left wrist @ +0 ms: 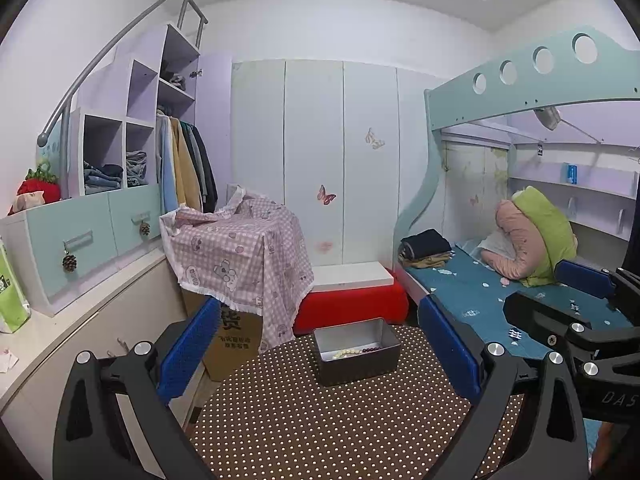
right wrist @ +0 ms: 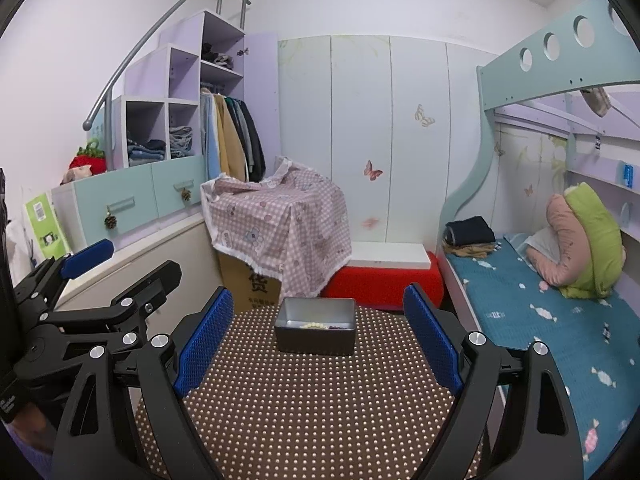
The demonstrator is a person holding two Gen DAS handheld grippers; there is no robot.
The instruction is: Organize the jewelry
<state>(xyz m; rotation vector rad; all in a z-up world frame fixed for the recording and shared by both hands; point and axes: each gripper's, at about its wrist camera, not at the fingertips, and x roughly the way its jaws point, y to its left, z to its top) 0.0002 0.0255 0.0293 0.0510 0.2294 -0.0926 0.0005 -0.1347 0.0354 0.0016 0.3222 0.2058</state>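
Left gripper [left wrist: 320, 354] held nearly level, tilted slightly downward, jaws spread wide with nothing between the pads. Right gripper [right wrist: 318, 340] alongside it in matching pose, jaws likewise wide and empty

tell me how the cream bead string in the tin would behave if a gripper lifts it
The bead string lies slack on the floor of the tin, so it would probably droop from one grip point. Its small round beads look smooth, so it might slip between pads.
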